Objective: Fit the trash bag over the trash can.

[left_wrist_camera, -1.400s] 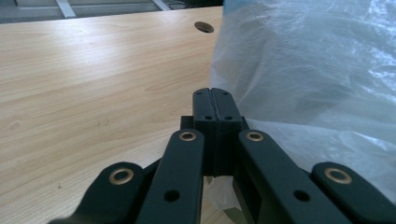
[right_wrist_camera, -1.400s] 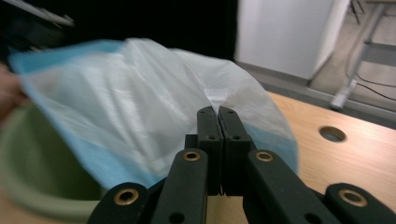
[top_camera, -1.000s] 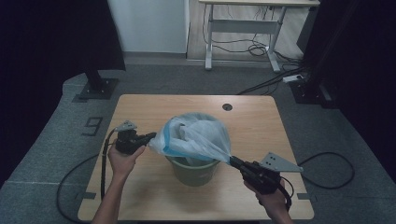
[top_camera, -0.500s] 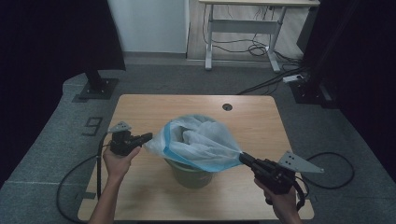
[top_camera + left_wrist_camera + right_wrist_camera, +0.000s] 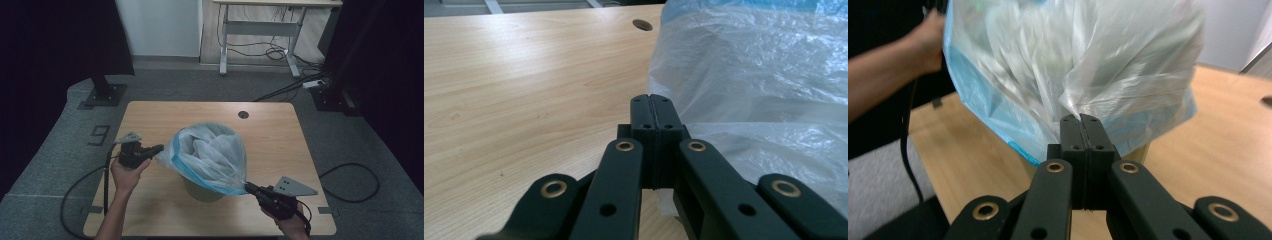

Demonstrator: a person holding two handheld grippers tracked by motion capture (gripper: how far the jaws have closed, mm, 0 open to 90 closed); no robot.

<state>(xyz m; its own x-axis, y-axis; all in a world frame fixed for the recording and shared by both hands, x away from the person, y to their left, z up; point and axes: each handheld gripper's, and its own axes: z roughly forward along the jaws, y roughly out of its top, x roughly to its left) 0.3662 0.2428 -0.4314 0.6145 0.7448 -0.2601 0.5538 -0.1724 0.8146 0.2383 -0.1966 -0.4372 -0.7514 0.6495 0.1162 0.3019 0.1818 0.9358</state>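
The table (image 5: 165, 117), pale wood with a round hole near its far edge, fills the middle of the high view. Near its centre stands a green bin (image 5: 202, 189), mostly covered by a clear bag (image 5: 210, 155) with a blue band along its rim. The bag is stretched across the bin's mouth between two grippers and hangs over the bin's top. The left gripper (image 5: 156, 148) sits just left of the bag, level with its rim, jaws closed on the plastic; in the left gripper view its jaws (image 5: 654, 107) meet flat together against the film's edge. The right gripper (image 5: 248, 186) is at the bag's near right corner, low by the table's front edge, and its jaws are clamped on a gathered pinch of plastic, which the right gripper view shows bunched at the tips (image 5: 1081, 120). Compared with a second ago, the left hand holds the same place, while the right gripper has pulled farther toward the near right and sunk lower, so the bag is drawn out into a longer, tauter point on that side and its mouth has spread wider over the bin.
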